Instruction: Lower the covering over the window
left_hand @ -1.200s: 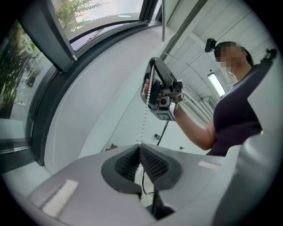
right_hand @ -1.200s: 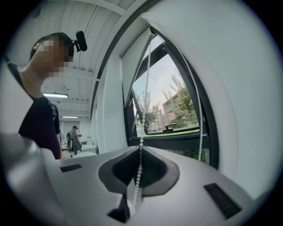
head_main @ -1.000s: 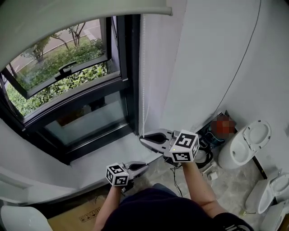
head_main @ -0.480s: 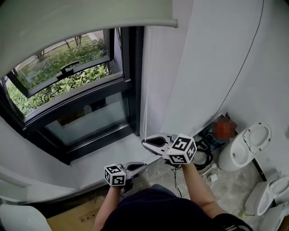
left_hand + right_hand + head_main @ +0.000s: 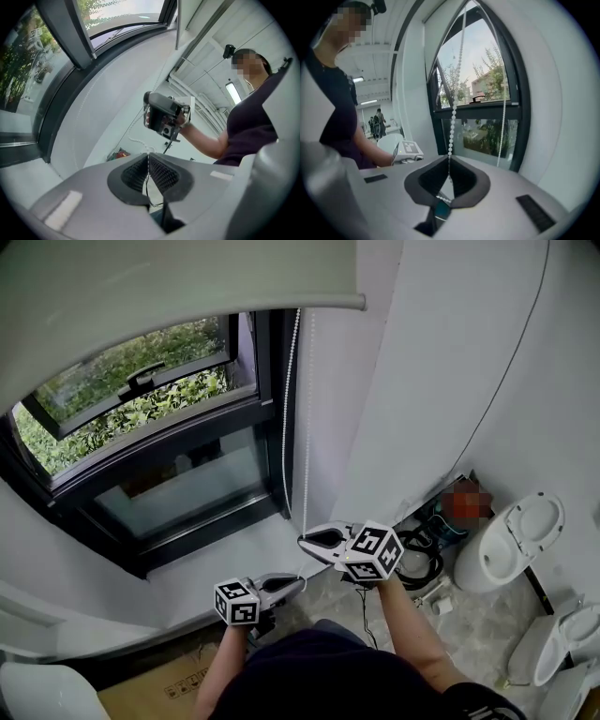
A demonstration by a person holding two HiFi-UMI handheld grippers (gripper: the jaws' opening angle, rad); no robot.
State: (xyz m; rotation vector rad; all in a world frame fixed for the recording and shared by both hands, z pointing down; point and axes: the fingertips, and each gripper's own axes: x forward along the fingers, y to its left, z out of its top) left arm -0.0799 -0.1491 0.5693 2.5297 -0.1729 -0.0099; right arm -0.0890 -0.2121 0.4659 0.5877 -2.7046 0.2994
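Covering: the roller blind point(image 5: 141, 287) sits high, with its hem bar across the top of the window point(image 5: 169, 465). Most of the glass is bare, so we judge the lowering far from done.
Control: the bead chain point(image 5: 284, 399) hangs in two strands beside the right edge of the window frame. Pulling one strand turns the roller.
Right gripper point(image 5: 449, 161): the jaws are closed on one strand. The beads rise straight and taut from the tips, and the gripper tilts slightly downward, which suits a downward pull.
Left gripper point(image 5: 148, 157): the jaws are pressed together, lower than the right gripper and nearer the person's body. A slack run of beads curves from the right gripper to its tips, so we read it as pinching the same chain further down.
Why two grips: we judge this to be hand-over-hand work, the lower grip holding the loose part while the upper one hauls.
Risk: the beads may slip through the pads.
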